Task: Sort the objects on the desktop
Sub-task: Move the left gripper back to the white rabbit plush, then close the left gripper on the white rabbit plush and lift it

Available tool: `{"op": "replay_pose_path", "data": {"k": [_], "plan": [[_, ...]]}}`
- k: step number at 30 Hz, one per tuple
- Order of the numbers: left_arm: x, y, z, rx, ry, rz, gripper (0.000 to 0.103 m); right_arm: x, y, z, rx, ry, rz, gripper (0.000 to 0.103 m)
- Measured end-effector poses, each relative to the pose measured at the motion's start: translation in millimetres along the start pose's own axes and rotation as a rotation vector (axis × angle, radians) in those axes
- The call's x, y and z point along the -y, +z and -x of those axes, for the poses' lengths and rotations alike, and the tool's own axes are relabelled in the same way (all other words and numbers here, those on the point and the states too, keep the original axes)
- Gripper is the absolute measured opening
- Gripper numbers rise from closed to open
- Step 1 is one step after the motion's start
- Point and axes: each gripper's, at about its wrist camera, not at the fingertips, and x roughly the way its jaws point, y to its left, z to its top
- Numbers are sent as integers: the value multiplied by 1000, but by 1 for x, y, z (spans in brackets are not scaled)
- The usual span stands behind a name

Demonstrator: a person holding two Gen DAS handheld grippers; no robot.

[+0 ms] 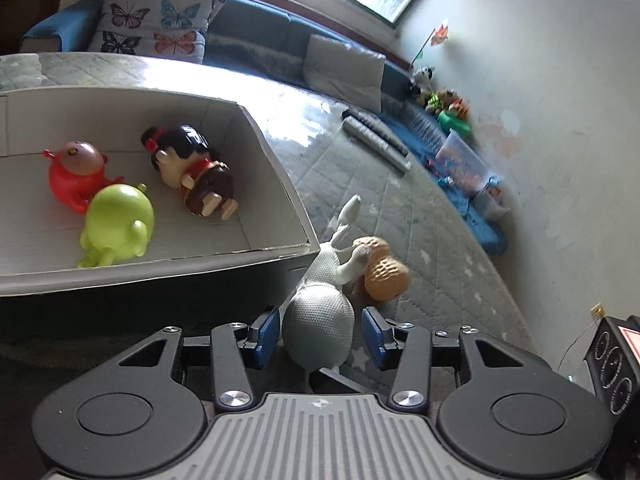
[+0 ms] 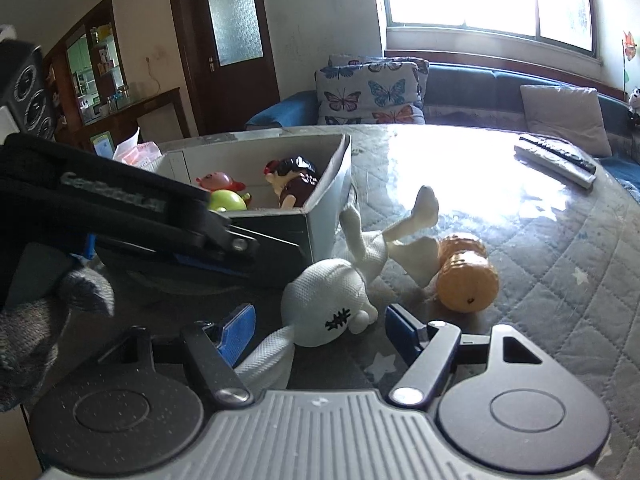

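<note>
The left claw (image 1: pixel 319 334) stands released, its two blue pads either side of the round head of a white knitted doll (image 1: pixel 320 320) without pressing on it; a gap shows on each side. The right claw (image 2: pixel 320 330) is likewise released, with the same doll's head (image 2: pixel 326 306) between its pads and clear of both. In the right wrist view the left claw comes in from the left as a dark bar with a blue pad, and a grey knitted glove (image 2: pixel 36 320) on the person's hand shows beside it.

The doll lies on the worktop (image 1: pixel 420 208), a surface covered with a quilted grey cloth under a glossy sheet. Its limbs stretch away from the claws, and one arm rests against a tan peanut-shaped toy (image 1: pixel 384 274) lying just beyond it.

Just left of the doll stands an open cardboard box (image 1: pixel 276 168), its near corner close to the doll's body. Inside lie three figures: a red toy with a pink face (image 1: pixel 76 176) at the far left, a lime green toy (image 1: pixel 118 224) touching it at the front, and a dark-haired doll in a brown and red outfit (image 1: pixel 192 172) lying apart from the other two, toward the right wall.

Farther across the worktop lie two remote controls (image 1: pixel 376 142) side by side. Beyond the edge runs a blue sofa with a butterfly-print cushion (image 1: pixel 152 20) and a plain grey cushion (image 1: pixel 344 68).
</note>
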Motion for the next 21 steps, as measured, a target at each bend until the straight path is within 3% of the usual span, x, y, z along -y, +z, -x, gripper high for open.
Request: {"op": "replay_pose_path", "data": {"k": [15, 21], "plan": [[-1, -1, -26, -56, 15, 20, 49, 6, -4, -25, -26, 14, -18, 73], [-3, -2, -31, -69, -10, 21, 47, 2, -6, -28, -20, -1, 3, 65]]}}
